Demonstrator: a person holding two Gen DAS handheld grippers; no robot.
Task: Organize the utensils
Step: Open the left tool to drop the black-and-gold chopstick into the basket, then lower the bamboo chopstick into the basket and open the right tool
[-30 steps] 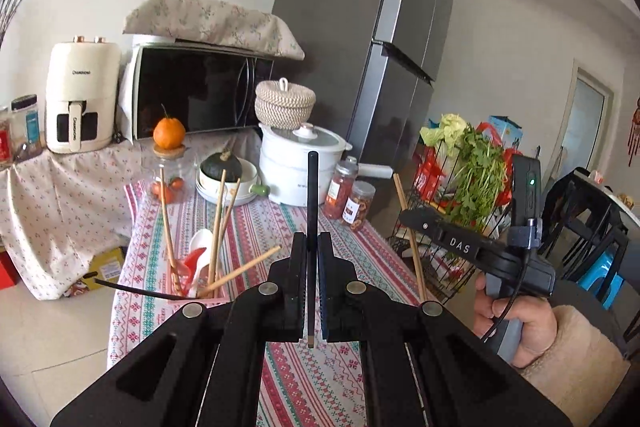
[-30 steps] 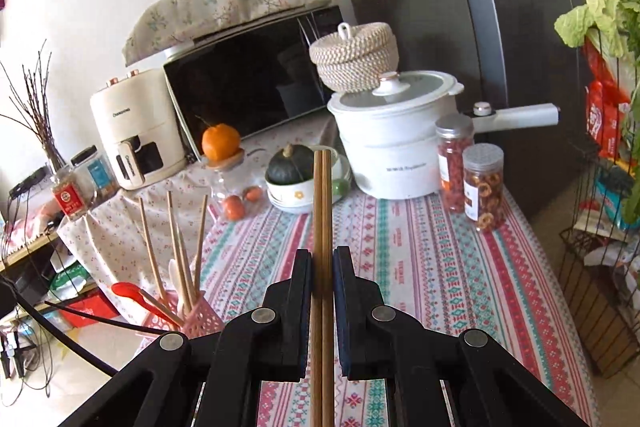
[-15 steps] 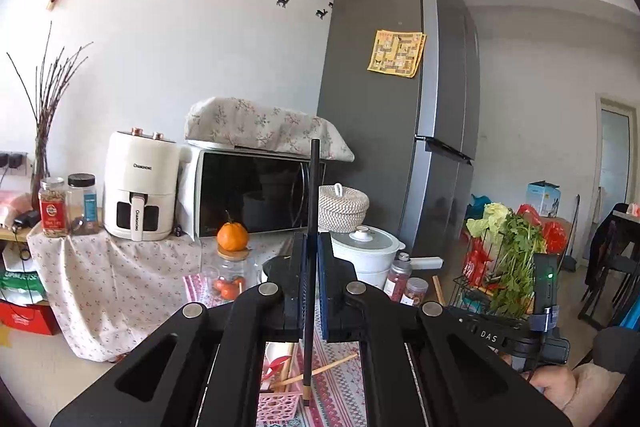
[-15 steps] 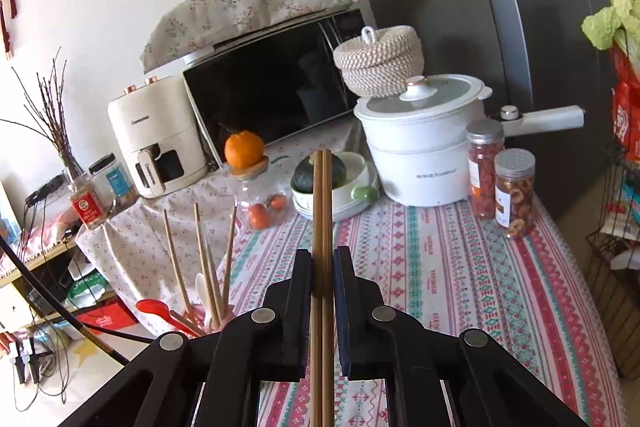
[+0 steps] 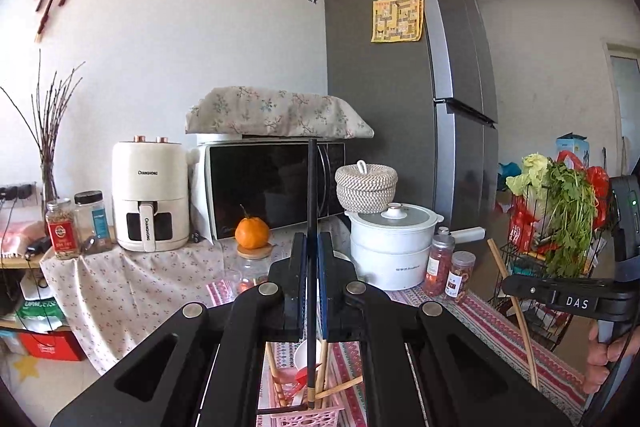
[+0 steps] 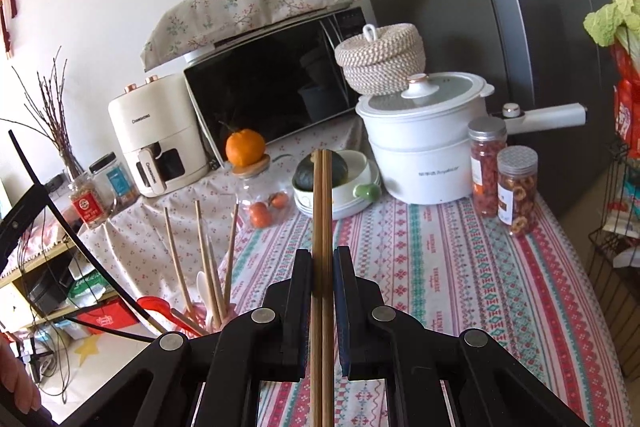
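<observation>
While both tongs are loaded, neither load has yet been deposited. The left tongs (image 5: 312, 259) are pressed together on a single black chopstick (image 5: 311, 195), which runs upright through the jaws; its pale lower tip hangs just over, or possibly just inside, the mouth of the pink holder (image 5: 298, 413) below, and contact cannot be confirmed. The right tongs (image 6: 322, 267) are pinched on a pair of wooden chopsticks (image 6: 322, 195), held side by side and pointing forward over the striped cloth of the table (image 6: 440, 267), well apart from the holder, which stands at the near left corner of the table. That holder already contains several wooden chopsticks (image 6: 200, 251), a white spoon (image 6: 203, 285) and a red spoon (image 6: 160, 309), so a large part of the sorting appears complete. Judged from this state, three items remain: the black chopstick, nearly in position for release, and the wooden pair, which must still be carried across to the holder. No further loose utensils are visible on the table surface, though the area beneath both tongs is hidden. Further out stand a white pot (image 6: 424, 151), two snack jars (image 6: 502, 179), a bowl with a dark squash (image 6: 340, 183), a microwave (image 6: 276, 83) and an air fryer (image 6: 156, 131), none of which belong to the task.
</observation>
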